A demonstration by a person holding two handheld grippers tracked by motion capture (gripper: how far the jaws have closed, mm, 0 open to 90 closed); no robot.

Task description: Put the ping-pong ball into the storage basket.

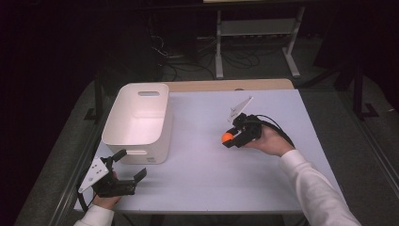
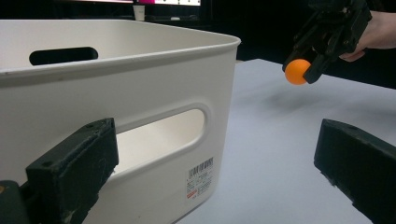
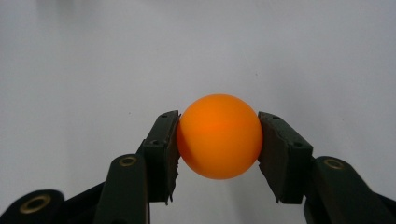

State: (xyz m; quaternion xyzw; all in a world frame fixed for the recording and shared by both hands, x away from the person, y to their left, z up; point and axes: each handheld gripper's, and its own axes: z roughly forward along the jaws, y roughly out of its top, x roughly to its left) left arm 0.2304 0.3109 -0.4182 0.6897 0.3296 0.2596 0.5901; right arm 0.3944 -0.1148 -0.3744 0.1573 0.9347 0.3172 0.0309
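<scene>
At the table's [image 1: 197,188] near left corner, the left gripper [image 1: 126,165] rests with jaws spread wide and nothing between them, just beside the near wall of the white bin [image 1: 136,122]. Right of the bin, the right gripper [image 1: 230,138] is clamped on an orange ball [image 3: 218,136], raised clear of the surface.

A dark room, cables [image 1: 188,63] beneath a white frame [image 1: 256,33].
</scene>
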